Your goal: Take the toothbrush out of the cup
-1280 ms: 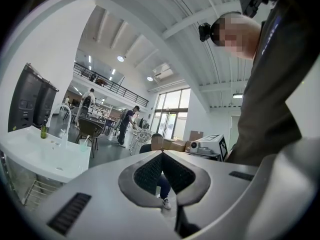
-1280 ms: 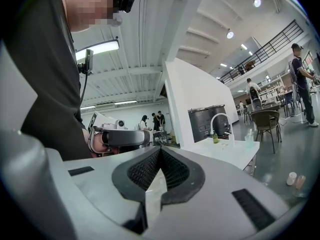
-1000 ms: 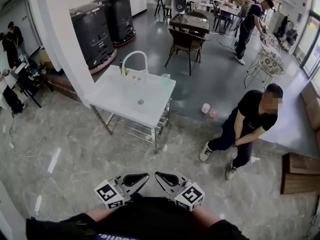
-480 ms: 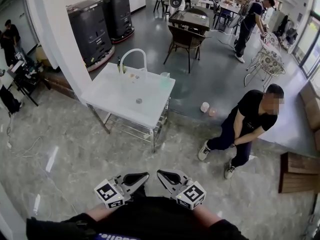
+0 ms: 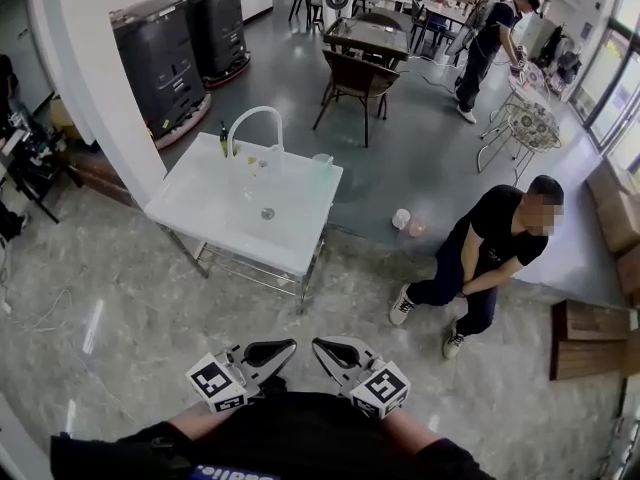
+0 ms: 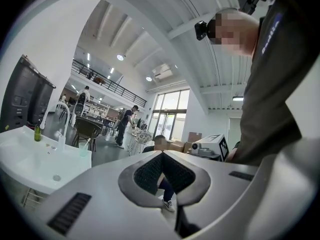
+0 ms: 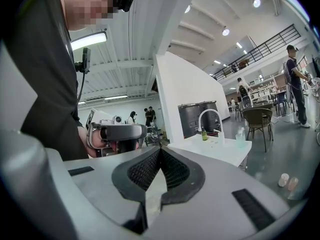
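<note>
A pale green cup (image 5: 322, 160) stands at the far right corner of the white sink table (image 5: 215, 218). In the left gripper view the cup (image 6: 83, 148) has a thin toothbrush (image 6: 88, 142) leaning out of it. The right gripper view shows the cup (image 7: 240, 140) small and far off. Both grippers are held close to my body, a long way from the table. My left gripper (image 5: 291, 346) (image 6: 161, 154) is shut and empty. So is my right gripper (image 5: 316, 345) (image 7: 160, 150), its tips pointing at the left one.
A white arched faucet (image 5: 252, 123) and a green bottle (image 5: 223, 140) stand at the sink's back. A crouching person (image 5: 490, 253) is at the right, with two small cups (image 5: 401, 218) on the floor nearby. A white pillar (image 5: 90, 88), black machines (image 5: 160, 53) and chairs (image 5: 345, 83) lie beyond.
The view has crept forward across the floor and the sink table has slid slightly left and down in the picture. Both grippers keep the same shut pose by my body.
</note>
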Tool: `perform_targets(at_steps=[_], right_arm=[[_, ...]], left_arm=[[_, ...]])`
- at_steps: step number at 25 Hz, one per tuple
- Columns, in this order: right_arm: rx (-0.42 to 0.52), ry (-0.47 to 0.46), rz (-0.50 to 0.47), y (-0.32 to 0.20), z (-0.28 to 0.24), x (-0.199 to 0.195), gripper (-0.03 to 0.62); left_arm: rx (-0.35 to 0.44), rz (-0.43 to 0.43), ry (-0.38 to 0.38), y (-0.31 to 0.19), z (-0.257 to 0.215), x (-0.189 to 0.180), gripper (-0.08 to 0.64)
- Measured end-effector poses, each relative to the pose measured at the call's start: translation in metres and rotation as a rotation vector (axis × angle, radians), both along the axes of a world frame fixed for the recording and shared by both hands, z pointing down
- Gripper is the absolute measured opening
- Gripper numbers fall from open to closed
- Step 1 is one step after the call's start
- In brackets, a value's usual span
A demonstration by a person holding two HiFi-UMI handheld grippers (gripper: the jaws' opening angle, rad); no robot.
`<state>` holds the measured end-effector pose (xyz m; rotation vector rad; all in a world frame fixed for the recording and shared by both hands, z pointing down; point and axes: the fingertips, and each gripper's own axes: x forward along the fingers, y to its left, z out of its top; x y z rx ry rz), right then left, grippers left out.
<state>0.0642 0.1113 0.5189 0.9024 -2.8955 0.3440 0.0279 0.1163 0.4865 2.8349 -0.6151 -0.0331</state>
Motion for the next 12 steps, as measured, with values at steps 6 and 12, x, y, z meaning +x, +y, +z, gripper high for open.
perform_targets(at_steps=[6, 12], right_arm=[[0.000, 0.008, 0.028, -0.043, 0.007, -0.016, 0.011], [0.001, 0.018, 0.054, -0.079, 0.007, -0.030, 0.011]], left_arm=[[0.024, 0.031, -0.016, -0.042, 0.004, -0.015, 0.009], [0.034, 0.060, -0.017, -0.077, 0.005, -0.029, 0.009]])
